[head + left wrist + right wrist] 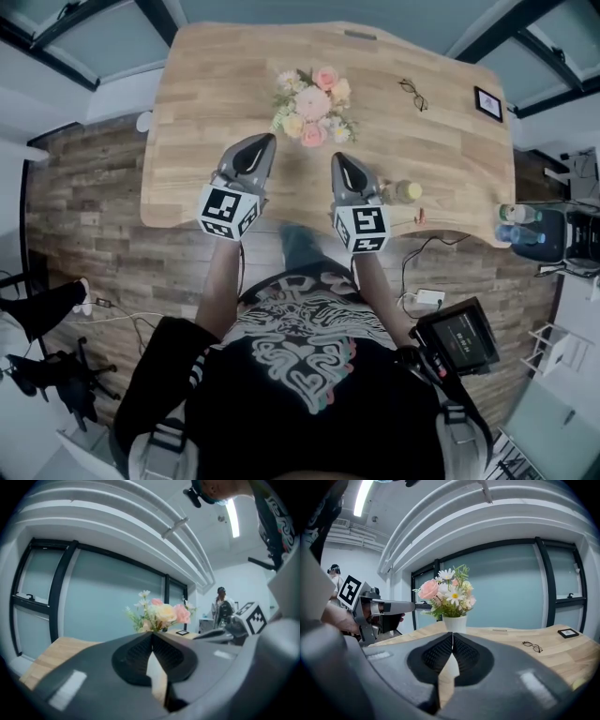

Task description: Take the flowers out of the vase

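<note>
Hovering short of the flowers [312, 105], left gripper [265, 141] and right gripper [339, 159] are sitting with jaws pressed together, empty; probably lining up a grab | flowers are standing in the white vase [454, 623] on the table [206, 112], at the grippers' 12 o'clock | glasses [413, 94] are lying at 2 o'clock; bottle [405, 192] at the right gripper's 3 o'clock; neither is blocking the approach

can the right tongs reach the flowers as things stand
Probably yes: only bare table lies between the right tongs and the flowers. They are shut, though, so they must open first.
</note>
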Motion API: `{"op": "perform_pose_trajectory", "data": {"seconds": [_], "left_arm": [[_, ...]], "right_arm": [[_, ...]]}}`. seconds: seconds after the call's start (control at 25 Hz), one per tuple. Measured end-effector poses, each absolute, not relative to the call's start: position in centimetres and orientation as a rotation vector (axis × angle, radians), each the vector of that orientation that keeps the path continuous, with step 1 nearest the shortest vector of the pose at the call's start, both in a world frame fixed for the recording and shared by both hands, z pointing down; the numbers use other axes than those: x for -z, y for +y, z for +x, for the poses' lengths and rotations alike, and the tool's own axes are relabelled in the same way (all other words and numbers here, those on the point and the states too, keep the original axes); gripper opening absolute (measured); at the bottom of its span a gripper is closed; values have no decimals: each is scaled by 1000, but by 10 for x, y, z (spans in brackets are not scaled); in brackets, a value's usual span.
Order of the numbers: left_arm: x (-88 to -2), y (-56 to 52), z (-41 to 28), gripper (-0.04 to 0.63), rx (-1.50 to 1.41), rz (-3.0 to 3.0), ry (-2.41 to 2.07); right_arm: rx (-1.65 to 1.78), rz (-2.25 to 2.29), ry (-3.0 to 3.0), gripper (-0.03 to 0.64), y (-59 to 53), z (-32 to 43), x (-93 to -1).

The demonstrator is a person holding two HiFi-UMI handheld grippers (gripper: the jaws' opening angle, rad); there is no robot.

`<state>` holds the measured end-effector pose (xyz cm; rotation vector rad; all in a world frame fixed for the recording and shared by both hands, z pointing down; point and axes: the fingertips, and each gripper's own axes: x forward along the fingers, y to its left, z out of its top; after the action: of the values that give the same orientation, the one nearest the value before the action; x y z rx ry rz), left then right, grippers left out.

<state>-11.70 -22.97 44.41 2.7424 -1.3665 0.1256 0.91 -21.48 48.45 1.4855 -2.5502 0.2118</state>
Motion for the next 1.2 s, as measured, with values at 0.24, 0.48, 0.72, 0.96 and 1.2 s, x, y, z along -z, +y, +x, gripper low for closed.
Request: {"op": "perform_pose_trajectory", "data": {"seconds": [0.24,0.48,0.72,0.96,1.2], "left_arm": [[-444,-250,-118,-11,-124,2793,-1277],[-451,-261,-108,118,-192,2874,-1035],[-454,-281,-98,352,-228,2922,-966],[-460,-291,-78,364,-250,2955,-840],[-466,-300,-66,364,-252,2967,-763]], "right_arm": [[-224,1475,-2546,5,-241,9,-492],[-220,1370,-2572,137,-265,-9,-500],[-140,1281,-2561,314,-290,-26,-507],[-138,1287,-2551,331,-313,-31,-513],[-166,1256,-2560,347,-326,-37,-521]]}}
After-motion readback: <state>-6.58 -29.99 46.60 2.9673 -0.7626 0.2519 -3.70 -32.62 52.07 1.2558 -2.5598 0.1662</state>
